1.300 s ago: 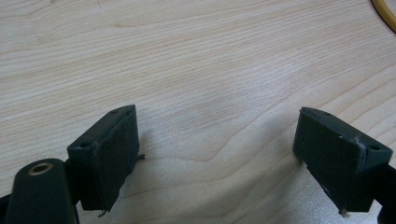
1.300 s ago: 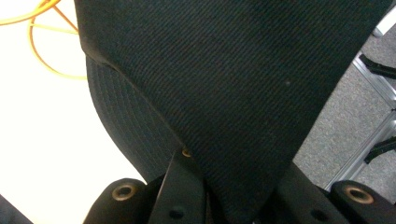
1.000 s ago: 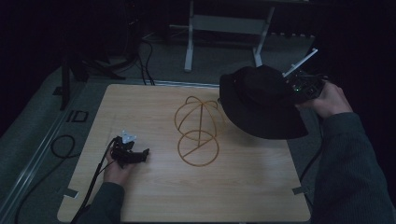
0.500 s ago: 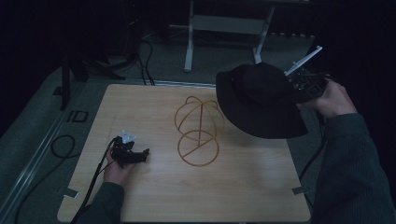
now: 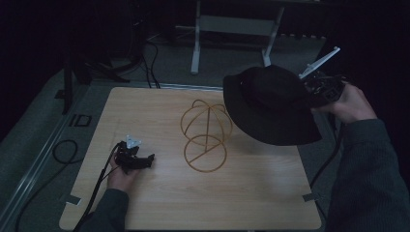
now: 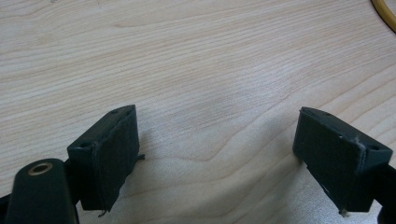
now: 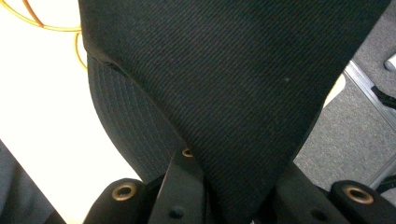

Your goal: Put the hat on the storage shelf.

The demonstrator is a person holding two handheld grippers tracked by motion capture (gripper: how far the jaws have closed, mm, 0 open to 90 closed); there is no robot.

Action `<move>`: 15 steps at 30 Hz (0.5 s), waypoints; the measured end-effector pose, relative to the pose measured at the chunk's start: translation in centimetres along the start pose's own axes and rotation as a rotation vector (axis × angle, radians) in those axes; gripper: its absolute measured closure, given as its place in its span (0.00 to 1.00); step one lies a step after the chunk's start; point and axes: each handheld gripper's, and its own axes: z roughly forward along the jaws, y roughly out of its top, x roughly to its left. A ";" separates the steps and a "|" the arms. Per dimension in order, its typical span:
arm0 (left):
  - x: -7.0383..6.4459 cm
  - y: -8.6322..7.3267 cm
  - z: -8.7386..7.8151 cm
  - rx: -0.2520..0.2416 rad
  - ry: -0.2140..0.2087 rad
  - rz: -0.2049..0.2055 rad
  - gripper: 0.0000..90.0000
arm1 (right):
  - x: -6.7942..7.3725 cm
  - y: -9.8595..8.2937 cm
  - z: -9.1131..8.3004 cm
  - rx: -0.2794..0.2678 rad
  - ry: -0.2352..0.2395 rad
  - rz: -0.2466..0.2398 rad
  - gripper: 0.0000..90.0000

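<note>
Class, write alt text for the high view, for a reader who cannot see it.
A person's right gripper holds a black hat up beside a gold wire stand on a wooden table. The left gripper rests open on the table, to the stand's left.

— Hidden near the right tongs (image 5: 309, 89)? Tips buried in black hat (image 5: 270, 104) cloth in the right gripper view; brim cut off by the top and right edges there.

— And beyond the left tongs (image 6: 217, 154)? Just a sliver of the gold wire stand (image 6: 385, 14), clipped at the top right corner. Far rim of the stand tucked behind the brim from above.
</note>
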 end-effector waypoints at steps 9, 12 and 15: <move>0.0 0.0 0.0 0.000 0.000 0.000 0.16 | 0.1 -0.4 -0.5 -0.018 0.018 -0.014 0.97; 0.0 0.0 0.0 0.000 0.000 -0.001 0.16 | 0.2 -0.6 -0.8 -0.032 0.030 -0.025 0.97; 0.0 0.0 0.0 -0.001 0.001 -0.001 0.16 | 0.4 -0.5 -1.1 -0.035 0.032 -0.030 0.97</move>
